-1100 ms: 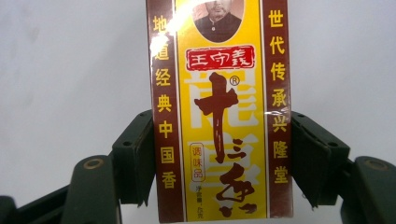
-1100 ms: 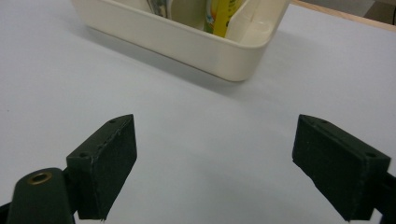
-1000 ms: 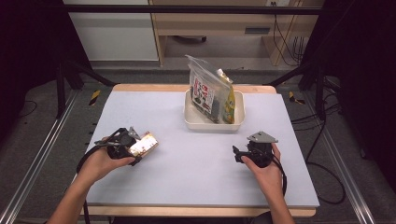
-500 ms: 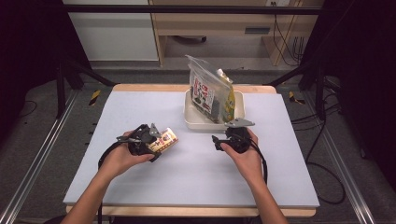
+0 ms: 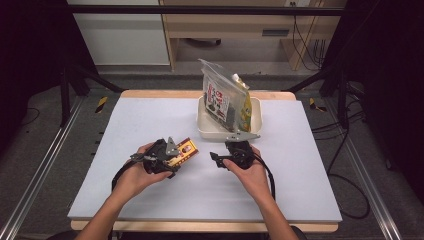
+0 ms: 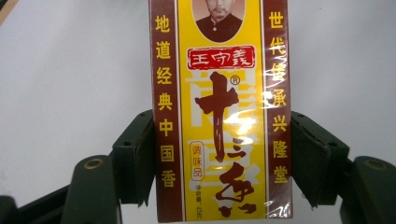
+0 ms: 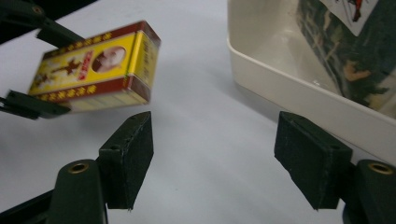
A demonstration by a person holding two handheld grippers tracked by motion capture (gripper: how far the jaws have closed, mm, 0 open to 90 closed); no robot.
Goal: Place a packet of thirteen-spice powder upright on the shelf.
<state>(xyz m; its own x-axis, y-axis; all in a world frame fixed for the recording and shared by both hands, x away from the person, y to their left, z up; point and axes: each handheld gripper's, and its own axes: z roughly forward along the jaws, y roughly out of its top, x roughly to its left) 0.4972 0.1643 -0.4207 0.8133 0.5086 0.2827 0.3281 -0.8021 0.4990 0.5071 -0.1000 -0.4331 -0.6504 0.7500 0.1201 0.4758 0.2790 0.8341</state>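
The left gripper (image 5: 167, 156) is clamping a light, stiff, film-slick spice box (image 6: 220, 107) by its long sides, near the tray (image 5: 256, 112); the right gripper (image 7: 219, 158), jaws just narrowing on nothing, is facing its free end.

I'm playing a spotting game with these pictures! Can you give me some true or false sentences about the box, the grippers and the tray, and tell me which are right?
1. The left gripper holds a yellow and red box. True.
2. The right gripper holds a spoon. False: nothing is between its jaws, which have just been closing.
3. The white tray has packets standing in it. True.
4. The box lies inside the tray. False: it is held above the table, apart from the tray.
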